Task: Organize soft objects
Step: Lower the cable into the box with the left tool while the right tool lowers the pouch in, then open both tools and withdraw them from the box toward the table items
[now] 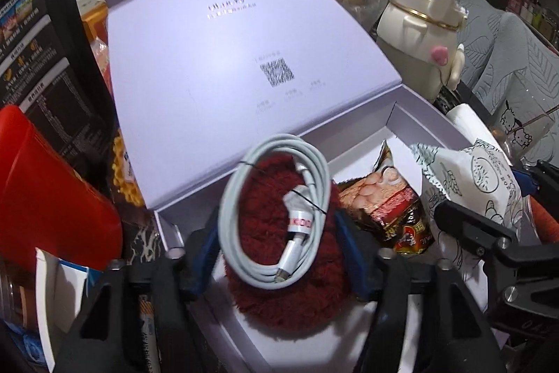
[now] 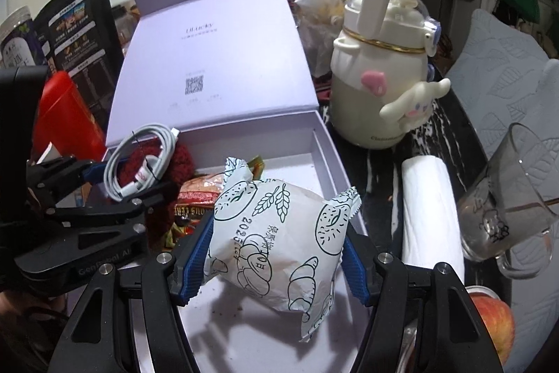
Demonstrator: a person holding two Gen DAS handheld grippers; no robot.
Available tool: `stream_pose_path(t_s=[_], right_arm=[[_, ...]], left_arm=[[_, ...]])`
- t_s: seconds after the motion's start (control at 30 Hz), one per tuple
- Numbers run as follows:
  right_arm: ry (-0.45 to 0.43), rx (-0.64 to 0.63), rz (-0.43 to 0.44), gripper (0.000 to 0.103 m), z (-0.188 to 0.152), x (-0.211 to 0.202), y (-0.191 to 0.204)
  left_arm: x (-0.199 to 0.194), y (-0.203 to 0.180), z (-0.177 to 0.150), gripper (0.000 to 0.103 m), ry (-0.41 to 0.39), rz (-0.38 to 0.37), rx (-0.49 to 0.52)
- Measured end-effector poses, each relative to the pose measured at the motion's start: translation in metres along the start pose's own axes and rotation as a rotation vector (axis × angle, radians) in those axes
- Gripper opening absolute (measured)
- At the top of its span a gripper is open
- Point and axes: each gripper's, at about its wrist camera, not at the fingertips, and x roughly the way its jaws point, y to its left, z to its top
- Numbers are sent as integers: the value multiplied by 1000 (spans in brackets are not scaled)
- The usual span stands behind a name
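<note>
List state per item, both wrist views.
Box: lid open, standing back.
Cable: coiled, tied, lying on the red fluffy item in the box.
Bread bag: sealed, between right gripper pads, over the box.
Left gripper: jaws apart either side of the fluffy item.
Snack packet: in the box.
Bottle: upright, lid shut.
Glass mug: tilted.

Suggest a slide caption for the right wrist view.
Right gripper lowering a wrapped bread packet into the open lavender box.
</note>
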Motion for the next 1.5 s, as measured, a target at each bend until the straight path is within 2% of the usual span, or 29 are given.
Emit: stream_pose_path(t_s=[0.27, 0.5, 0.7, 0.87, 1.07, 1.5], right_arm=[[42, -3, -18, 70, -2, 11, -1], [94, -5, -19, 76, -2, 17, 0], [103, 5, -17, 77, 0, 12, -1], [79, -6, -13, 79, 3, -7, 4], [5, -24, -56, 79, 8, -40, 12], [-142, -42, -74, 79, 4, -119, 32]], left_arm=[[5, -1, -1, 74, 32, 25, 3], [-5, -5, 0, 74, -21, 61, 22], [-9, 0, 4, 74, -33, 29, -10], [-26, -3, 2, 74, -74, 38, 14], [-51, -6, 3, 74, -115, 58, 29], [-141, -13, 2, 74, -271, 71, 55]])
